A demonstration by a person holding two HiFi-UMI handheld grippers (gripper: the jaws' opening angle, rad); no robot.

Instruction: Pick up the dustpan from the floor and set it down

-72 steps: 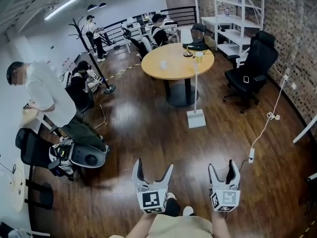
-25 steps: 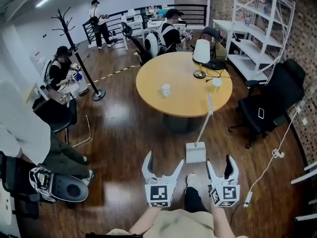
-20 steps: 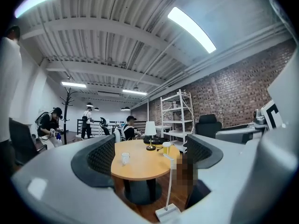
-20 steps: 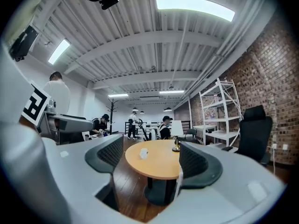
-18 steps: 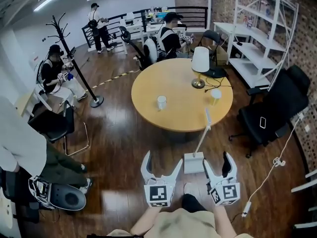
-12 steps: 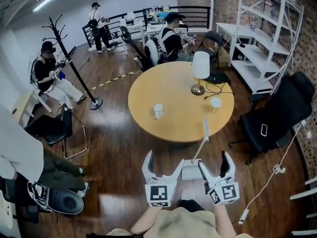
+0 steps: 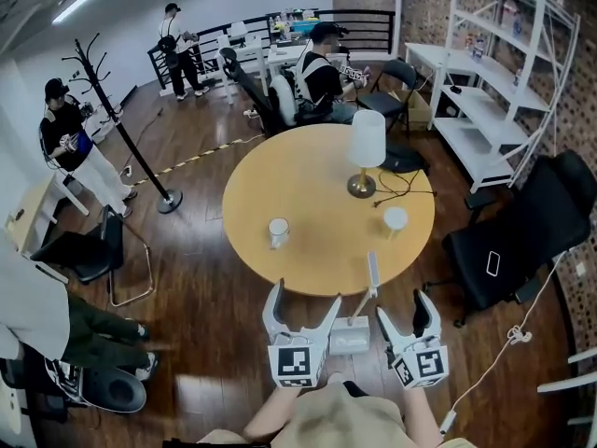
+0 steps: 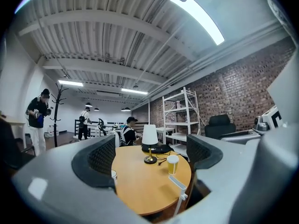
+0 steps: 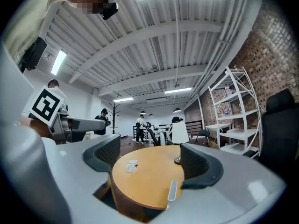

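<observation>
**Both Grippers Released, Dustpan on the Floor**

Your left gripper points level toward the round table. Its jaws stand wide apart, having just closed slightly, with nothing between them. The white dustpan rests on the wood floor between your two grippers, close to the table. Its long handle rises toward the table's rim. Your right gripper is likewise released, its jaws apart after just easing inward, grasping nothing. Neither gripper touches the dustpan.
</observation>
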